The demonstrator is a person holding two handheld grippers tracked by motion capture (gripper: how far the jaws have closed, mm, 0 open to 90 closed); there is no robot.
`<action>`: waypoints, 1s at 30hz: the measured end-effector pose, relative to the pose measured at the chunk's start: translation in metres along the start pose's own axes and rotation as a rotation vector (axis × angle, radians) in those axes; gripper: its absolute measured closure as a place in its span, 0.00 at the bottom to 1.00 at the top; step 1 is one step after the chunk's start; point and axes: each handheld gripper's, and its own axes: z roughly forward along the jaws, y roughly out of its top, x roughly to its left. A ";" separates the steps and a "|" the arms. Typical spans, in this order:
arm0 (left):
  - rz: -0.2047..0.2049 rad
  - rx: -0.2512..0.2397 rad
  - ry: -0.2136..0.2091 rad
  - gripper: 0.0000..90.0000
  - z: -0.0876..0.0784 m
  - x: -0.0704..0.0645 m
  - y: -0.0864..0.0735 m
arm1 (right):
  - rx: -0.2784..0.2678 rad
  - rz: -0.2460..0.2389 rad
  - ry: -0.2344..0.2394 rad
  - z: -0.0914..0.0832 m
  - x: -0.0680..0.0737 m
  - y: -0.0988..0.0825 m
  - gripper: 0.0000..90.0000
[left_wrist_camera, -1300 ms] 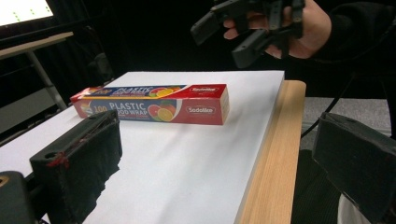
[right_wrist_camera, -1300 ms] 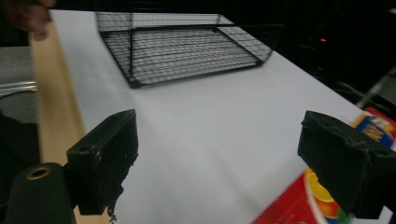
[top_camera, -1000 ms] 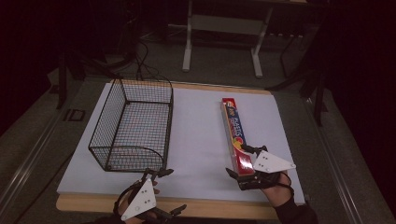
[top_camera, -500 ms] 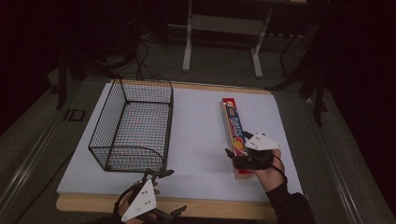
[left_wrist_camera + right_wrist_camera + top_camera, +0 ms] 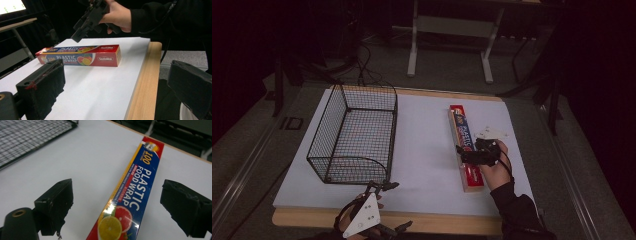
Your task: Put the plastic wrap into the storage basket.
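A long, narrow red and blue cardboard box of plastic food wrap (image 5: 466,148) lies flat on the white tabletop (image 5: 422,150), on its right half, with its length running from the near edge toward the far edge. The printed face with citrus fruit pictures is turned up. In the left gripper view the box (image 5: 80,55) lies across the white surface, its red end near the wooden edge strip (image 5: 143,82).

The right gripper (image 5: 462,152) hangs above the middle of the box, held by the person's right hand (image 5: 494,170) in a dark sleeve. Its jaws stand wide apart, one on each side of the box's width, and in the right gripper view the box (image 5: 130,195) runs up between them without touching either. In the left gripper view the right gripper (image 5: 83,26) is clearly above the box, not on it.

The left gripper (image 5: 382,186) is at the near edge of the tabletop, just in front of the black wire basket (image 5: 354,132), which stands on the left half, well apart from the box. Its jaws are also apart with nothing between them.
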 end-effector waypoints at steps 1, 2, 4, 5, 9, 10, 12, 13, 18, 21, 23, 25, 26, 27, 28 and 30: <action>0.000 -0.001 0.000 0.02 0.000 0.000 0.000 | 0.009 0.003 -0.008 0.003 -0.001 0.001 0.12; 0.000 -0.001 0.001 0.02 0.000 0.000 0.000 | 0.016 0.008 -0.010 0.006 -0.001 0.002 0.12; -0.001 0.000 0.000 0.02 0.000 0.000 0.000 | 0.036 0.033 -0.007 0.011 -0.002 0.003 0.12; 0.000 0.002 0.001 0.02 0.000 0.000 0.000 | 0.046 0.038 -0.006 0.013 -0.003 0.004 0.12; 0.001 0.000 0.000 0.02 -0.001 0.000 0.000 | 0.128 0.082 -0.038 0.024 -0.006 0.007 0.12; 0.000 -0.002 -0.001 0.02 -0.001 0.000 0.000 | 0.153 0.095 -0.029 0.027 -0.006 0.008 0.11; 0.002 -0.003 -0.003 0.02 0.000 -0.001 0.000 | 0.201 0.099 -0.079 0.034 -0.005 0.009 0.11; 0.003 -0.002 -0.004 0.02 0.000 -0.001 0.000 | 0.208 0.106 -0.079 0.036 -0.005 0.009 0.11; 0.002 -0.001 -0.005 0.02 0.000 0.000 0.000 | 0.248 0.123 -0.081 0.044 -0.006 0.011 0.11; 0.001 -0.001 -0.005 0.02 0.000 0.000 0.000 | 0.283 0.142 -0.088 0.049 -0.009 0.014 0.11; 0.003 0.000 -0.006 0.02 0.000 -0.001 0.000 | 0.319 0.170 -0.075 0.051 -0.011 0.016 0.11; 0.004 0.000 -0.007 0.02 0.000 -0.001 0.000 | 0.335 0.176 -0.069 0.054 -0.013 0.018 0.11; 0.005 0.000 -0.007 0.02 0.000 -0.001 0.000 | 0.349 0.185 -0.067 0.055 -0.014 0.018 0.11; 0.005 0.000 -0.007 0.02 0.000 -0.001 0.000 | 0.355 0.204 -0.064 0.056 -0.015 0.019 0.11; 0.005 0.000 -0.007 0.02 0.000 -0.001 0.000 | 0.355 0.204 -0.064 0.056 -0.015 0.019 0.11; 0.004 -0.002 -0.006 0.02 0.000 -0.001 0.000 | 0.390 0.223 -0.067 0.060 -0.018 0.021 0.11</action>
